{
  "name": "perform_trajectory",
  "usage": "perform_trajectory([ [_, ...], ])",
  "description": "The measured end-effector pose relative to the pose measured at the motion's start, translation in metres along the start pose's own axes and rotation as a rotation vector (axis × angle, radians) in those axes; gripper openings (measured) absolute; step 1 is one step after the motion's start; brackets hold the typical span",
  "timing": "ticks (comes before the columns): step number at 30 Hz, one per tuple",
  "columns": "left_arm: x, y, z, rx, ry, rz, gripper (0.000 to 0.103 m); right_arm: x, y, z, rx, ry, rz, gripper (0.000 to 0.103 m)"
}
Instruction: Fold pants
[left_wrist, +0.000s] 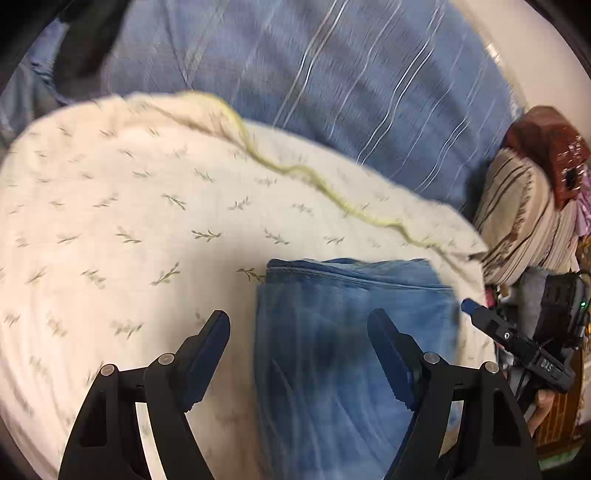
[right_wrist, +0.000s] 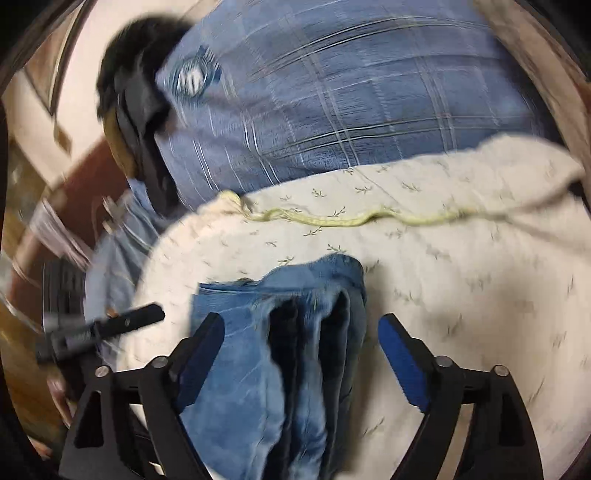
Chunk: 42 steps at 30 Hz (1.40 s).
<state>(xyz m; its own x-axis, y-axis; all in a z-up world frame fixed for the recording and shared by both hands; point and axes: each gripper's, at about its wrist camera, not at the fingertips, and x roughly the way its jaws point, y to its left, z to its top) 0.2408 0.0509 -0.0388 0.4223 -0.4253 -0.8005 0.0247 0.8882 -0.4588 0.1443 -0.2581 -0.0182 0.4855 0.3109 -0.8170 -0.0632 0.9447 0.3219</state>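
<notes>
Left wrist view: the folded blue denim pants (left_wrist: 354, 332) are seen lying on a cream quilted bedcover with a sprig print (left_wrist: 129, 221), directly below and ahead of the left gripper (left_wrist: 299, 332). Its jaws stand wide apart and empty; the left finger is over bare bedcover, the right finger over the denim, so the bundle's left edge falls between them. The long axis of the pants is judged to run along the gripper's pointing line, away from the camera.

In the right wrist view, the same pants (right_wrist: 295, 332) are centred between the fingers of the right gripper (right_wrist: 301, 332), which is likewise spread open with nothing pinched. Stacked fold layers face this camera. The right gripper is judged the better placed over the bundle; the left gripper (right_wrist: 110, 328) sits off to its side.
</notes>
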Motion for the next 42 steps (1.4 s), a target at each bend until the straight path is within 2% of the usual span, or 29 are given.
perform_trajectory([
  [2,0.021,0.006,0.007,-0.03,0.04,-0.048,0.076,0.021,-0.003,0.001,-0.001,0.061,-0.006,0.087],
  [5,0.049,0.024,0.013,-0.133,0.054,-0.148,0.075,0.045,-0.027,-0.01,0.109,0.142,0.055,0.086],
  [7,0.058,0.032,0.013,-0.178,0.05,-0.207,0.065,0.058,-0.047,-0.015,0.208,0.176,0.126,0.08],
  [8,0.058,0.034,0.011,-0.176,0.043,-0.202,0.061,0.06,-0.05,-0.017,0.232,0.17,0.164,0.073],
  [9,0.057,0.035,0.01,-0.168,0.033,-0.199,0.051,0.06,-0.047,-0.016,0.225,0.175,0.2,0.051],
  [10,0.056,0.036,0.011,-0.161,0.021,-0.195,0.046,0.057,-0.043,-0.016,0.21,0.164,0.193,0.049],
  [11,0.05,0.035,0.011,-0.16,0.002,-0.197,0.03,0.051,-0.034,-0.015,0.173,0.141,0.184,0.042],
  [12,0.042,0.035,0.007,-0.168,-0.008,-0.227,0.019,0.047,-0.028,-0.014,0.152,0.127,0.187,0.038],
  [13,0.033,0.037,0.006,-0.183,-0.014,-0.265,0.019,0.04,-0.023,-0.013,0.138,0.109,0.197,0.037],
  [15,0.013,0.039,0.013,-0.212,-0.033,-0.325,0.019,0.026,-0.016,-0.004,0.114,0.064,0.23,0.037],
  [18,-0.001,0.037,0.032,-0.168,-0.035,-0.3,0.019,0.021,-0.012,0.02,0.078,0.035,0.245,0.037],
  [20,0.002,0.034,0.042,-0.116,-0.06,-0.242,0.02,0.032,-0.012,0.028,0.072,0.022,0.233,0.037],
  [22,0.019,0.031,0.045,-0.055,-0.071,-0.161,0.025,0.054,-0.021,0.027,0.088,0.019,0.2,0.039],
  [23,0.033,0.034,0.042,-0.059,-0.046,-0.081,0.031,0.066,-0.026,0.024,0.097,0.029,0.156,0.044],
  [24,0.039,0.035,0.04,-0.079,-0.024,-0.031,0.034,0.073,-0.029,0.024,0.098,0.049,0.102,0.053],
  [25,0.045,0.036,0.036,-0.093,-0.006,0.003,0.035,0.077,-0.03,0.024,0.1,0.068,0.058,0.059],
  [26,0.044,0.035,0.035,-0.088,-0.004,-0.001,0.037,0.075,-0.03,0.024,0.104,0.069,0.071,0.064],
  [27,0.04,0.033,0.035,-0.075,-0.003,-0.002,0.041,0.067,-0.028,0.025,0.106,0.069,0.099,0.064],
  [29,0.028,0.031,0.034,-0.068,-0.014,-0.015,0.047,0.044,-0.021,0.027,0.096,0.03,0.098,0.067],
  [31,0.009,0.032,0.032,-0.095,-0.046,-0.05,0.052,0.024,-0.021,0.021,0.089,-0.006,0.115,0.076],
  [33,-0.006,0.032,0.023,-0.105,-0.074,-0.069,0.061,0.005,-0.018,0.009,0.084,-0.029,0.12,0.078],
  [35,-0.019,0.032,0.003,-0.082,-0.071,-0.062,0.063,-0.006,-0.018,-0.007,0.084,-0.036,0.144,0.078],
  [37,-0.027,0.031,-0.015,-0.084,-0.056,-0.08,0.063,-0.007,-0.018,-0.029,0.104,-0.003,0.175,0.078],
  [40,-0.021,0.033,-0.046,-0.108,0.008,-0.126,0.063,0.004,-0.019,-0.055,0.147,0.054,0.145,0.078],
  [42,-0.01,0.035,-0.057,-0.105,0.031,-0.108,0.061,0.023,-0.019,-0.064,0.175,0.115,0.141,0.075],
])
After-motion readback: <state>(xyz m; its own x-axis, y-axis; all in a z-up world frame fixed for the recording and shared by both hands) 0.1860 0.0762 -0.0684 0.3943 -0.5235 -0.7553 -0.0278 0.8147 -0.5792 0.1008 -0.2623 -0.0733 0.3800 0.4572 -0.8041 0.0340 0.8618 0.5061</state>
